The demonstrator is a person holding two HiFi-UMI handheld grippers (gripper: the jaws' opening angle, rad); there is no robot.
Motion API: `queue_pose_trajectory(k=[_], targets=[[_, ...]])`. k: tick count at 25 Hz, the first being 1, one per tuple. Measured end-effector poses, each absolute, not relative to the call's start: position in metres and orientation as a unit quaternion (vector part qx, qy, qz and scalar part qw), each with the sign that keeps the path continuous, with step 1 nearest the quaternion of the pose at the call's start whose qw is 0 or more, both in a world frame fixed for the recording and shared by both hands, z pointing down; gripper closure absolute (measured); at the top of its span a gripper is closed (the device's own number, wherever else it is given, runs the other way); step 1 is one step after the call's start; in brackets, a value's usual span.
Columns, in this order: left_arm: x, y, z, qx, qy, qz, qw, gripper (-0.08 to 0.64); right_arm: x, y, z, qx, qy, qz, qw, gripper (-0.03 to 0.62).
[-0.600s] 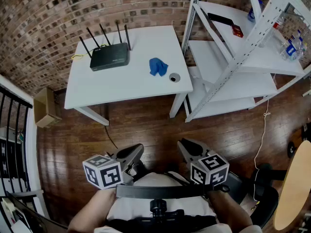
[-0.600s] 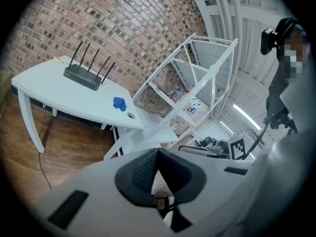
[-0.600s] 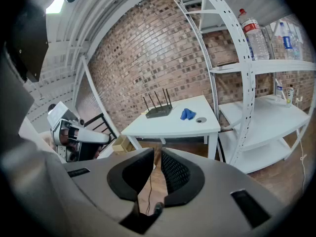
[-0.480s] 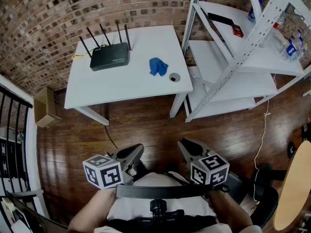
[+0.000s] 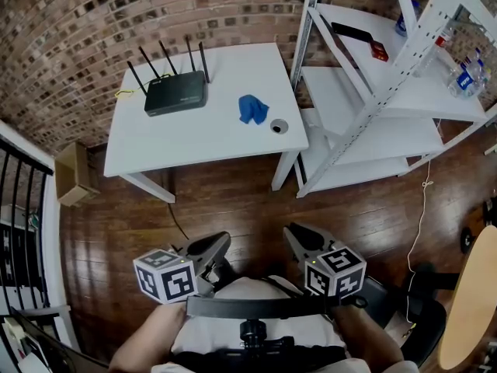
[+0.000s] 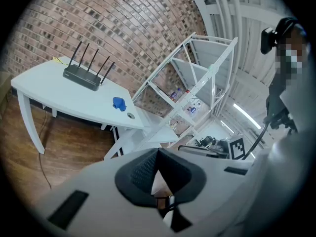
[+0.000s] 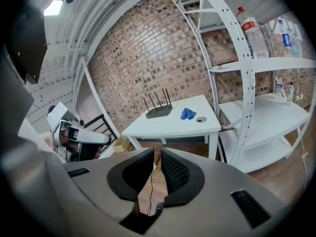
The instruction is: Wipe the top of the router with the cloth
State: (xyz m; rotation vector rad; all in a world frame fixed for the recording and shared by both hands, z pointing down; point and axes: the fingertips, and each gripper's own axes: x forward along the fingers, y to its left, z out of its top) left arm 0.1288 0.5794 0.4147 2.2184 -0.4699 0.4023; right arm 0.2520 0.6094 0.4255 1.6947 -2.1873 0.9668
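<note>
We face a curved-looking brick wall (image 5: pixel 93 22) over a dark wooden plank floor (image 5: pixel 233 200). On the right stands a tall white metal shelving unit (image 5: pixel 365 92) with bare white shelves, a few plastic bottles (image 5: pixel 466 76) on one of them. Left of it, against the wall, is a white table (image 5: pixel 202 138) on white legs, its top mostly bare. A black railing (image 5: pixel 19 231) runs along the far left edge, and a cardboard box (image 5: pixel 71 171) sits on the floor between it and the table.

On the back left part of the table we see the black router (image 5: pixel 176 92), lying flat with four antennas pointing up towards the wall. The blue cloth (image 5: pixel 252 108) lies crumpled to its right, well apart from it, and a small round silver thing (image 5: pixel 279 125) lies just beside the cloth near the table's front right corner.

We hold both grippers low and close to our body, far from the table. The left gripper (image 6: pixel 158 150) has its jaws together at the tips, with nothing between them. The right gripper (image 7: pixel 154 150) is closed too and empty.
</note>
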Motion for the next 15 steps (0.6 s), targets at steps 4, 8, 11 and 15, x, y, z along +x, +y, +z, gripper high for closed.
queue_pose_trajectory(k=[4,8,11,15], targets=[[0.1283,0.5806,0.4143,0.880,-0.186,0.160,0.407,0.533,0.2517,0.6108,0.4255,0.575,-0.742,0.329,0.104,0.538],[0.1265,0.5826,0.4150,0.879,-0.187,0.158,0.409,0.534,0.2502,0.6129,0.4270,0.574,-0.742,0.330,0.106,0.537],[0.1248,0.5833,0.4166,0.878,-0.186,0.158,0.411,0.534,0.2479,0.6139,0.4285,0.574,-0.741,0.332,0.108,0.538],[0.1216,0.5824,0.4197,0.877,-0.181,0.160,0.415,0.533,0.2429,0.6127,0.4320,0.575,-0.739,0.334,0.111,0.538]])
